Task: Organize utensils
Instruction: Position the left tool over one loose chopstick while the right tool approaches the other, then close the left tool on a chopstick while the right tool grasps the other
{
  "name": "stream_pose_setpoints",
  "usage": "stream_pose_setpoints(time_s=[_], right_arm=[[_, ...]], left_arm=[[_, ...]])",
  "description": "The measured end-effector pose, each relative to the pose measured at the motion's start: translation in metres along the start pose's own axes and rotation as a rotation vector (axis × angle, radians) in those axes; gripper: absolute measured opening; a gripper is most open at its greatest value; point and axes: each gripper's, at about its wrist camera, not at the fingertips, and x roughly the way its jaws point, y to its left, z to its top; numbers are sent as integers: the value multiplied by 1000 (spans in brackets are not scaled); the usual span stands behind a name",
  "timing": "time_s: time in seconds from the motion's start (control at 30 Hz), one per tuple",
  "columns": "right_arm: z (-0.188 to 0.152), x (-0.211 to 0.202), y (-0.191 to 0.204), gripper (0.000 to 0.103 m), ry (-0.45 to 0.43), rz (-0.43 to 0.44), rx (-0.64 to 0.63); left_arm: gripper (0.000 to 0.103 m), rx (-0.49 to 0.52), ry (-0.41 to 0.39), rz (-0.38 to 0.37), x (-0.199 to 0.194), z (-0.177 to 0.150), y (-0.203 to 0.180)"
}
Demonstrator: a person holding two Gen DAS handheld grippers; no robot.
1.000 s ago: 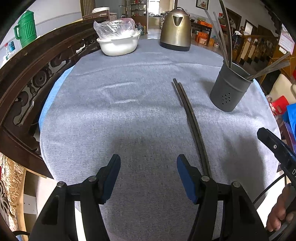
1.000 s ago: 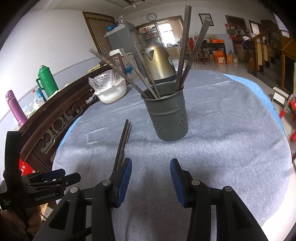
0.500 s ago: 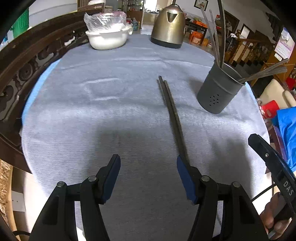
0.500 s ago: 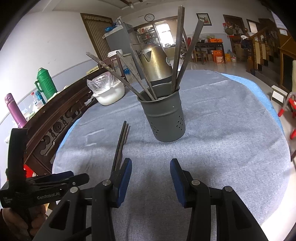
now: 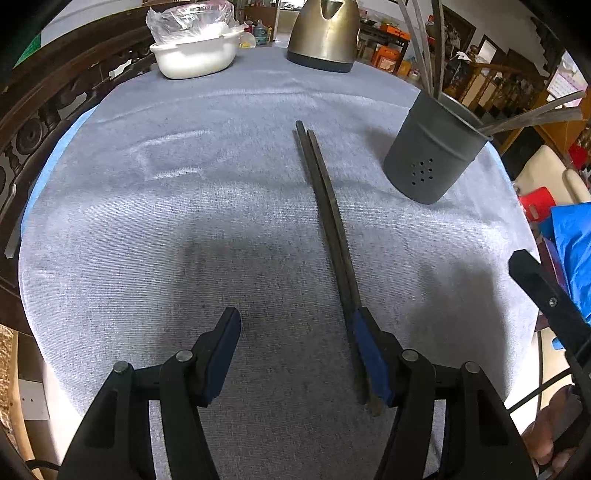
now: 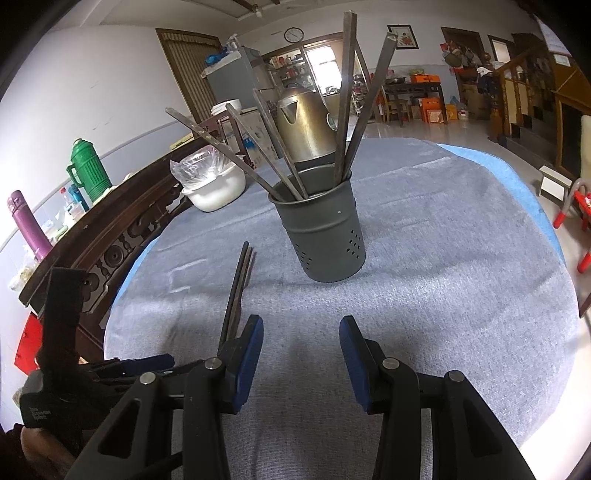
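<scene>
Lower left of the left wrist view: left tongs [image 5: 295, 350], spread and empty, we judge ready to grip. Centre: pair of long dark chopsticks [image 5: 325, 206] flat on the grey-clothed bench [image 5: 147, 221], near end beside the right pad. Upper right: perforated grey metal holder [image 5: 428, 158]. Right tongs [image 6: 301, 350]: released, empty.

Chopsticks [image 5: 325, 206] flat on tablecloth [image 5: 166, 221], left of holder [image 5: 428, 158]; kettle [image 5: 325, 33] behind.
</scene>
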Motion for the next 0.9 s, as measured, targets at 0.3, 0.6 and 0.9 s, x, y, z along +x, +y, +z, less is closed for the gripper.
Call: stream_pose_setpoints(time_s=[0.3,0.6,0.9], right_arm=[[0,1,-1,47,3,1,5],[1,-1,-3,47,-2,-1,13],[1,-2,-4,47,-6,0,19]], left_arm=[[67,13,-2,6,7,3,-8],[70,23,-25,26,14,7,-7],[72,25,-31,83,14,3,0]])
